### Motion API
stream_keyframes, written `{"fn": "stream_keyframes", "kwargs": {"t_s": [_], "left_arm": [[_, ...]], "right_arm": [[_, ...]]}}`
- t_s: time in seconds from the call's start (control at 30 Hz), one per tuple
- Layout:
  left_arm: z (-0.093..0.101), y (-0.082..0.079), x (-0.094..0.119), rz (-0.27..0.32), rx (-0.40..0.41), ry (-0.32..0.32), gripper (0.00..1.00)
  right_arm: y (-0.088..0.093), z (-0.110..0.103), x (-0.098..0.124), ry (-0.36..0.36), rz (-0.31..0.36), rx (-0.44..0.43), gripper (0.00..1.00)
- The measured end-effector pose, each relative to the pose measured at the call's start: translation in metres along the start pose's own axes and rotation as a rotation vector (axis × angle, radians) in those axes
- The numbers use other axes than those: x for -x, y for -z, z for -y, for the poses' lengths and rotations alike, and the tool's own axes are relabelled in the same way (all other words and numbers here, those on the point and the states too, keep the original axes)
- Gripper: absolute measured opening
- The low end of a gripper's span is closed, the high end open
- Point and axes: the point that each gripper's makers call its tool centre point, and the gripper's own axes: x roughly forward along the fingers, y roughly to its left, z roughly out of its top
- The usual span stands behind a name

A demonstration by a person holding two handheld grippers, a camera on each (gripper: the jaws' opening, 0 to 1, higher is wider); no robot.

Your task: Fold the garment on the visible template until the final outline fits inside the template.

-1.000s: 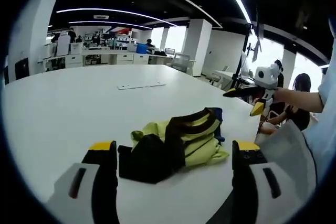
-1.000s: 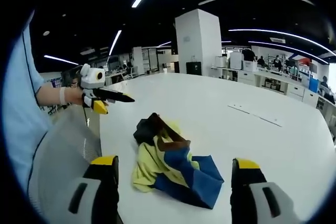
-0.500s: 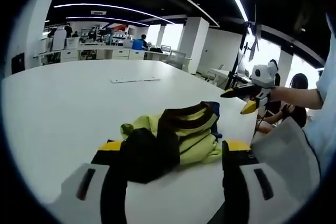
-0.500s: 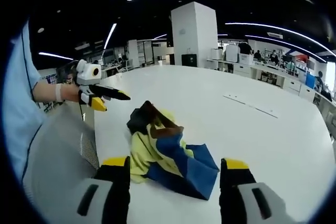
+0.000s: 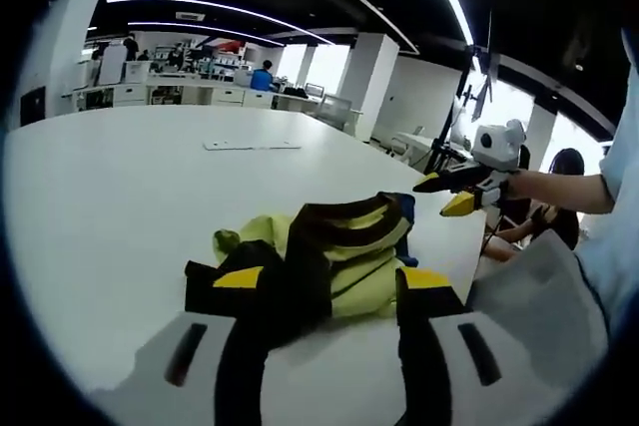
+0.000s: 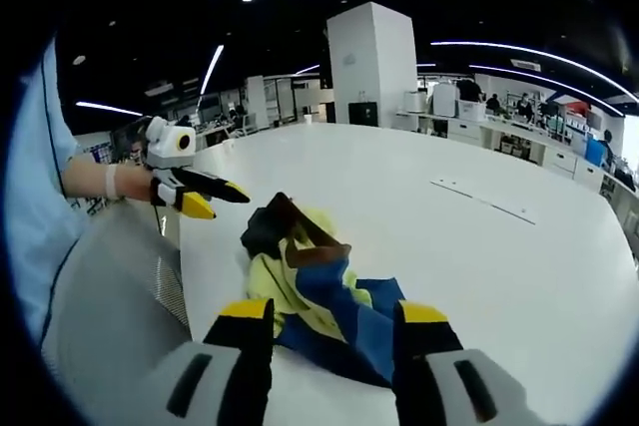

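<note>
In the left gripper view, the crumpled garment (image 5: 329,251) is seen at centre on the desk (image 5: 110,197); the left tongs (image 5: 329,281), narrower than before, straddle it for a grasp. In the right gripper view, the right tongs (image 6: 324,314), likewise narrowed, bracket the blue edge at lower centre.

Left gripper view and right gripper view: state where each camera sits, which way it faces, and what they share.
Left gripper view: rides the left tool, looking along its jaws at the crumpled garment on the white table; the right tool and a forearm enter at right.
Right gripper view: rides the right tool, facing the garment's blue end; the left tool, a forearm and a light sleeve enter at left.
Shared: garment, table, each other's tool.
</note>
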Motion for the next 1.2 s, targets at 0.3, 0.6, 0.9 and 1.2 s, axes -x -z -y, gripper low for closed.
{"fn": "stream_keyframes", "kwargs": {"t_s": [0.3,0.6,0.9,1.2], "left_arm": [[-0.012,0.007,-0.015,-0.037,0.021,-0.015,0.36],[-0.019,0.014,-0.018,-0.074,0.017,-0.018,0.32],[-0.021,0.029,-0.017,-0.118,0.025,-0.034,0.29],[-0.016,0.031,-0.015,-0.107,0.065,-0.026,0.16]], "right_arm": [[0.001,0.003,-0.004,-0.004,-0.018,0.009,0.4],[0.014,0.006,-0.012,-0.014,-0.076,0.028,0.35],[0.027,0.008,-0.017,-0.014,-0.122,0.04,0.28],[0.031,0.011,-0.015,-0.009,-0.133,0.029,0.24]]}}
